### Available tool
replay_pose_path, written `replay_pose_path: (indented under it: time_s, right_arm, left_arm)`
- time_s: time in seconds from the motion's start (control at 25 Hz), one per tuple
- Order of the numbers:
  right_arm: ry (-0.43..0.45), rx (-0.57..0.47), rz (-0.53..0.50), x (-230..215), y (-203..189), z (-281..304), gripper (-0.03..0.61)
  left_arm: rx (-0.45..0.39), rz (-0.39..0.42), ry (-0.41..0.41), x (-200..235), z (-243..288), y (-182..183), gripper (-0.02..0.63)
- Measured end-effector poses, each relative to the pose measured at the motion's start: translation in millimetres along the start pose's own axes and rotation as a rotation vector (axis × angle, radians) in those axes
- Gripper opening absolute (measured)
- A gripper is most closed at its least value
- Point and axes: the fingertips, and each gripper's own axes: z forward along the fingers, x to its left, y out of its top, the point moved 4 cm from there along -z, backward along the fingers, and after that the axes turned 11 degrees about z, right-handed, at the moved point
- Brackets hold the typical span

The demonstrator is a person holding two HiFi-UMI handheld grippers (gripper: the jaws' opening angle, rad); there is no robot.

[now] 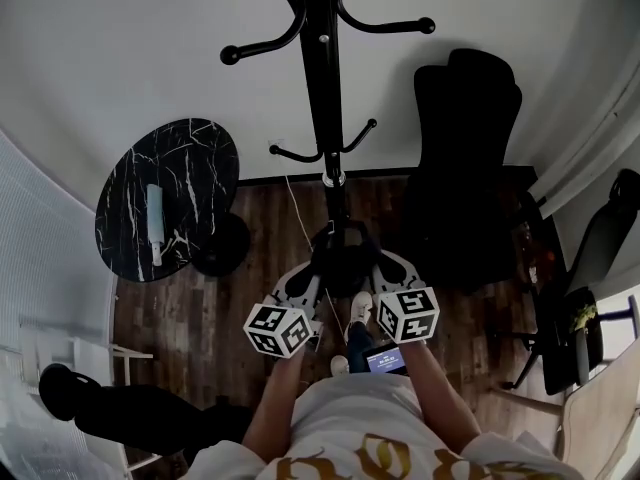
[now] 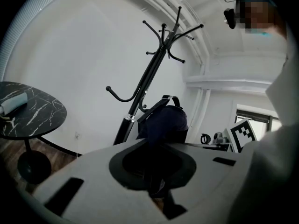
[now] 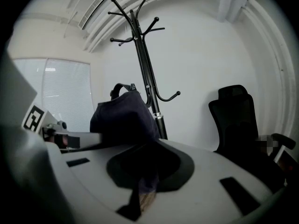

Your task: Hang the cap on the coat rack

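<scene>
Cap (image 2: 163, 122) is pinched by left gripper (image 2: 157, 187) and right gripper (image 3: 145, 190) together. Raise it level and settle it over a coat rack (image 1: 325, 88) hook.

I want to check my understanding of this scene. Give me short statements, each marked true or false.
1. The left hand-held gripper and the right hand-held gripper are both shut on the dark cap. True.
2. The cap hangs on a hook of the coat rack. False: it is held in front of the rack.
3. In the head view, the round black table stands left of the rack. True.
4. The black chair stands beside the table. False: it stands right of the rack.
5. The table is bare. False: a pale roll lies on it.
</scene>
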Motion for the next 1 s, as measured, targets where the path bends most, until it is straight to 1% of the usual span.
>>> replay_pose_path:
  time_s: [0.12, 0.44, 1.0]
  right_arm:
    - [-0.008, 0.000, 0.000, -5.6, 5.0, 6.9, 0.025]
    - [-0.014, 0.030, -0.015, -10.3, 3.4, 28.1, 0.025]
    - [-0.041, 0.056, -0.004, -22.3, 0.1, 44.6, 0.025]
  left_arm:
    - [0.015, 0.049, -0.009, 0.4, 6.6, 0.6, 0.028]
    - [0.027, 0.014, -0.006, 22.9, 21.8, -4.1, 0.028]
    - [0.043, -0.031, -0.028, 29.4, 35.6, -14.5, 0.028]
